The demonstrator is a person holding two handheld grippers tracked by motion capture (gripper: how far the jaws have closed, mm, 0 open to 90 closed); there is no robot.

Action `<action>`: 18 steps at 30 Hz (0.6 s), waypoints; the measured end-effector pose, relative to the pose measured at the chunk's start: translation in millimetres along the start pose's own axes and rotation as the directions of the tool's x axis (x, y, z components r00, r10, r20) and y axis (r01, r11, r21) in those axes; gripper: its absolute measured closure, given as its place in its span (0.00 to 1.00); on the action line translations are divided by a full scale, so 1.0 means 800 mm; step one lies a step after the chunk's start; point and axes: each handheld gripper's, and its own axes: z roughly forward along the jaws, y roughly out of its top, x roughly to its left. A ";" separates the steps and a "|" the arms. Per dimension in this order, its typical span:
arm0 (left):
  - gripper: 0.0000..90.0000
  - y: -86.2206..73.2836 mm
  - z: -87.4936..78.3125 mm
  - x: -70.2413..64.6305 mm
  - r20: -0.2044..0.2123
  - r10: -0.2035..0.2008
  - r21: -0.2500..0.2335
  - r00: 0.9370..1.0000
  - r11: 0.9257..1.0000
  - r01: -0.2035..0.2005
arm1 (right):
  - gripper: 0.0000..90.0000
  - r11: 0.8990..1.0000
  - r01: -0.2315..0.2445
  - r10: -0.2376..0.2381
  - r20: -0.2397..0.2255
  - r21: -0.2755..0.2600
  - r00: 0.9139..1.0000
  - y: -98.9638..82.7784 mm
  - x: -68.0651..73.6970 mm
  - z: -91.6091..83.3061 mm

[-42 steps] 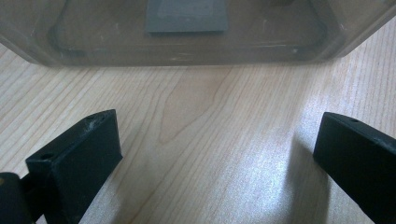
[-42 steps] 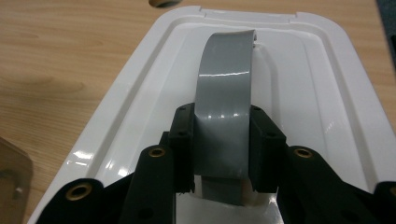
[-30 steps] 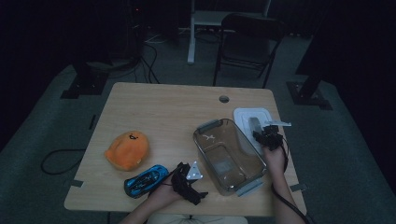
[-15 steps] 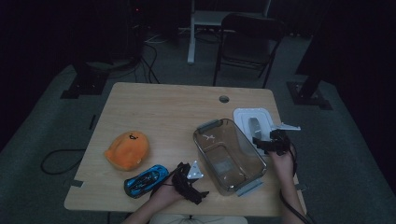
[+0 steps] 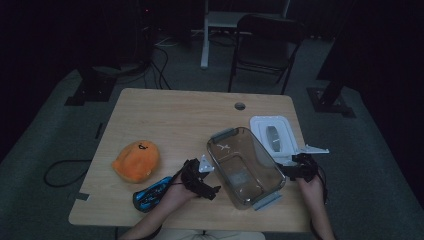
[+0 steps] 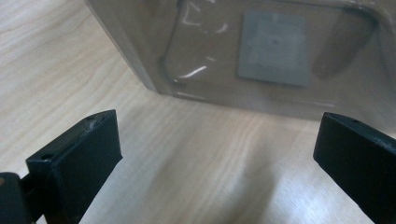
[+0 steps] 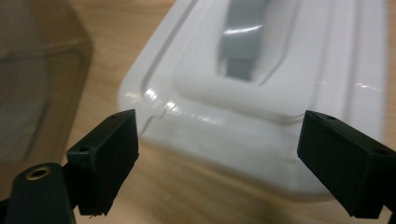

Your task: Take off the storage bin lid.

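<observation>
A clear grey plastic container (image 5: 245, 167) lies on the wooden table (image 5: 175, 120), right of centre. Its white lid (image 5: 272, 135) with a grey handle lies flat just beyond its right side. My left gripper (image 5: 202, 179) is at the container's left wall, open. In the left gripper view the left gripper (image 6: 219, 126) has bare table between its jaws and the container (image 6: 261, 51) just ahead. My right gripper (image 5: 290, 169) is near the table's right edge; its jaws have just been opening. The right gripper (image 7: 219, 121) stands open with the lid's (image 7: 280, 84) near rim ahead, untouched.
An orange plush toy (image 5: 136, 160) and a blue toy car (image 5: 152, 194) sit left of my left hand. A cable hole (image 5: 240, 106) is at the table's far side. A folding chair (image 5: 265, 45) stands beyond the table.
My right gripper has drawn back from the lid toward the table's near right corner. My left gripper has edged forward and up beside the container.
</observation>
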 end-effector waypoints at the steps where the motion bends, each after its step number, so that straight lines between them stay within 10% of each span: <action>1: 0.01 0.003 0.001 0.001 -0.002 0.002 0.000 1.000 1.000 -0.002 | 0.14 1.000 0.007 -0.007 -0.013 0.008 1.000 -0.002 0.003 0.002; 18: 0.01 0.020 -0.002 0.033 -0.041 0.042 0.061 0.998 0.997 -0.039 | 0.15 0.994 0.109 -0.105 -0.185 0.015 0.977 -0.017 0.048 0.007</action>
